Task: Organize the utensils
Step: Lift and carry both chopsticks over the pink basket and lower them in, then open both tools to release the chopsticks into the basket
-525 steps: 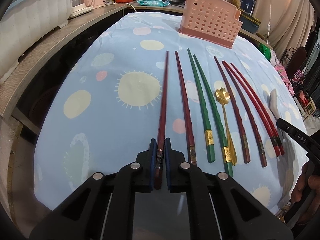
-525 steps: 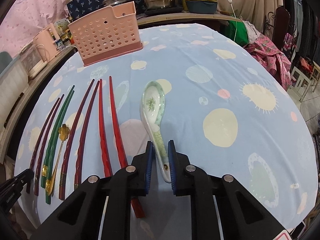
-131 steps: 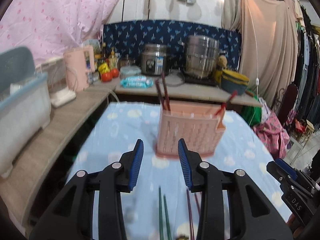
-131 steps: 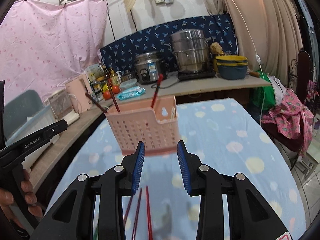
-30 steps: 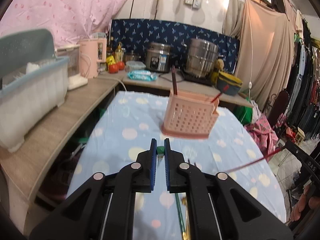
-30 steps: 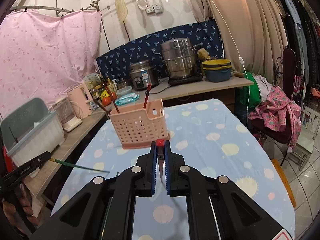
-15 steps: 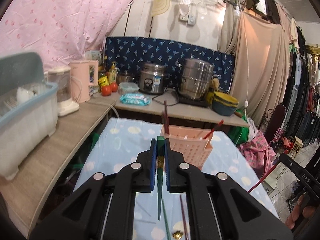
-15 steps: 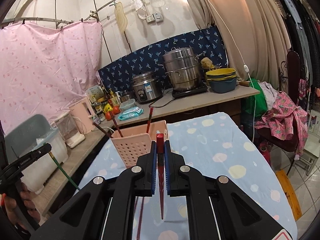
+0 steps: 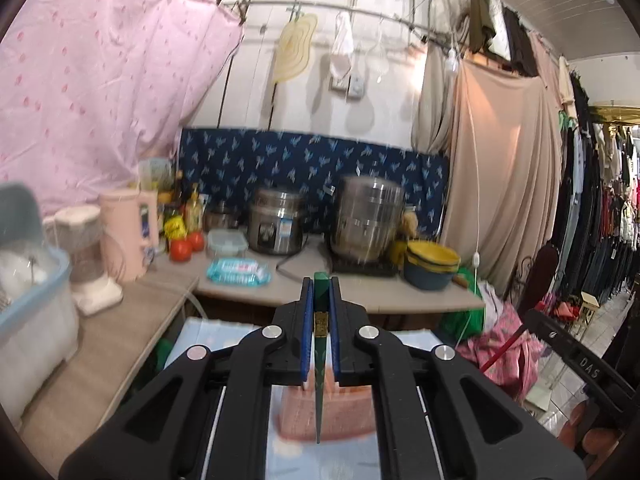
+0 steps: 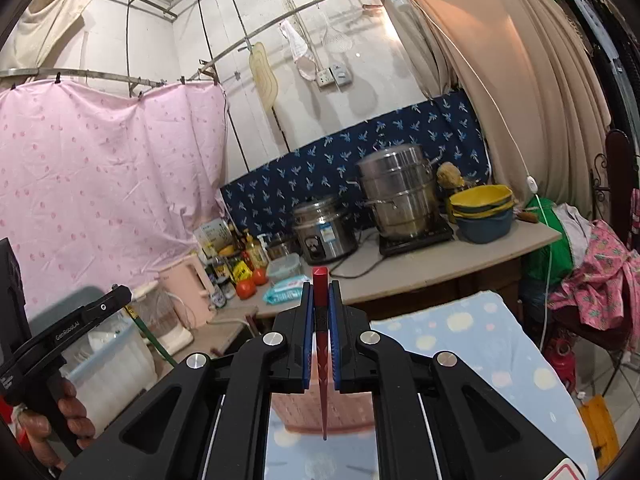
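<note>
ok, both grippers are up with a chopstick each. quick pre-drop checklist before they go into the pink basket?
1. Left gripper shut on the green chopstick: ok, pinched near its thick end.
2. Right gripper shut on the red chopstick: ok.
3. Tips pointing down: ok, both sticks hang tip-down between the blue pads.
4. Pink basket under the tips: ok in each wrist view, it sits behind and below both tips.
5. Tip already inside a compartment: cannot tell, the gripper frames hide the basket's rim.
6. Which compartment lies under each tip: cannot tell, the dividers are hidden.
</note>
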Tool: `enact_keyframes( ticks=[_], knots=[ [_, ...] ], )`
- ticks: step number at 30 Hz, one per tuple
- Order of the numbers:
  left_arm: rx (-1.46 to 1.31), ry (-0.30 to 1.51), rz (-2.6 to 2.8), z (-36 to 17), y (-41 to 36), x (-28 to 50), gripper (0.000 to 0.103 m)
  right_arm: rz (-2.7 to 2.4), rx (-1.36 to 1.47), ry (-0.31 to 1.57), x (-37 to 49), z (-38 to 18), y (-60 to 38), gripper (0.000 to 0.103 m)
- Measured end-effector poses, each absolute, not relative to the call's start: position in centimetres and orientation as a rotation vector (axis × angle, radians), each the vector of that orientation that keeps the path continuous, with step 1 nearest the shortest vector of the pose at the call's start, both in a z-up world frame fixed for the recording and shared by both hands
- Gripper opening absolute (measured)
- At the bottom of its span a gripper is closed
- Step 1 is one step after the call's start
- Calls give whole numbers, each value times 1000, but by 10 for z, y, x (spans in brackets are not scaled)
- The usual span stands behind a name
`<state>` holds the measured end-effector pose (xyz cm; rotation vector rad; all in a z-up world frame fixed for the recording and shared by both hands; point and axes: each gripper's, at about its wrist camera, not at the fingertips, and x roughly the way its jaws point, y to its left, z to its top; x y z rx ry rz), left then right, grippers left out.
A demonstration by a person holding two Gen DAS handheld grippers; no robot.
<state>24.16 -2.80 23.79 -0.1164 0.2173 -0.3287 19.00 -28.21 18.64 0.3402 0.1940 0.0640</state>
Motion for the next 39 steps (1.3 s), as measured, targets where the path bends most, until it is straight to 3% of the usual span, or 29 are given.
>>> enact_keyframes(
  ticks=[9, 28, 30, 32, 33, 39],
  knots=[
    [-125, 153, -322, 253, -45, 286, 7, 77, 380, 135, 253, 202, -286, 7],
    [-114, 322, -276, 188, -52, 339, 8, 37, 351, 297, 311, 143, -286, 8],
    [-121, 330, -272, 187, -50, 338, 11, 30, 354, 293, 309, 142, -286, 10],
    [-131, 337, -259, 187, -48, 338, 34, 27, 350, 292, 309, 141, -286, 11],
    [-134, 333, -253, 187, -47, 336, 37, 25, 347, 292, 307, 141, -285, 11],
    [-118, 329, -248, 188, -43, 325, 38, 24, 327, 287, 297, 143, -282, 11]
  ],
)
